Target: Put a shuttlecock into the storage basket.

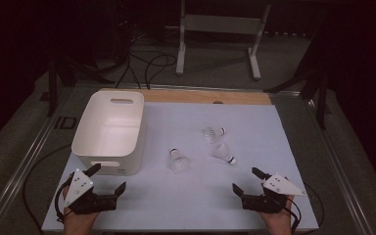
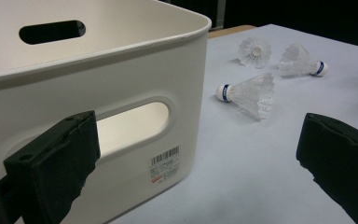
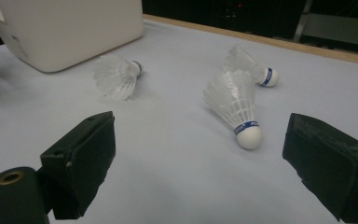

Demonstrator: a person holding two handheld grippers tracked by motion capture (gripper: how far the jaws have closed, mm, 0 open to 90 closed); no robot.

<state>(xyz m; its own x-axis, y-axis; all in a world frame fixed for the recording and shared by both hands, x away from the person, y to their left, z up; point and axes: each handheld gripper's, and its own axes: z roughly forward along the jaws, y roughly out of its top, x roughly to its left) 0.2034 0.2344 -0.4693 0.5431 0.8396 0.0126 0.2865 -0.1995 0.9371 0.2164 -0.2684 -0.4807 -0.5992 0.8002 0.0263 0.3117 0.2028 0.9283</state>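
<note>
A: On the pale mat (image 1: 191,196), what lies nearest the two grippers?

B: Three white shuttlecocks. Seen from the high view, with the mat's middle as the clock centre, the nearest shuttlecock (image 1: 178,159) lies just off centre toward 7 o'clock, cork tip pointing away from the person. The second shuttlecock (image 1: 223,153) is at about 4 o'clock, its cork toward the near right. The third shuttlecock (image 1: 213,132) sits at about 2 o'clock, just beyond the second one.

A: And the bin?

B: The white bin (image 1: 108,161) stands at 9 to 10 o'clock, upright, with a slot handle in each short wall. A barcode label is on the near wall's right corner.

A: What about the left gripper (image 1: 108,178)?

B: It rests at about 8 o'clock, right in front of the bin's near wall. Its jaws are spread wide with nothing between them. In the left gripper view one jaw overlaps the bin's handle slot, but I cannot tell whether it touches.

A: The right gripper (image 1: 245,180)?

B: At about 5 o'clock, near the mat's front edge. Jaws apart as well, empty. In the right gripper view the second shuttlecock lies ahead between the jaws' lines, clear of both pads.
</note>
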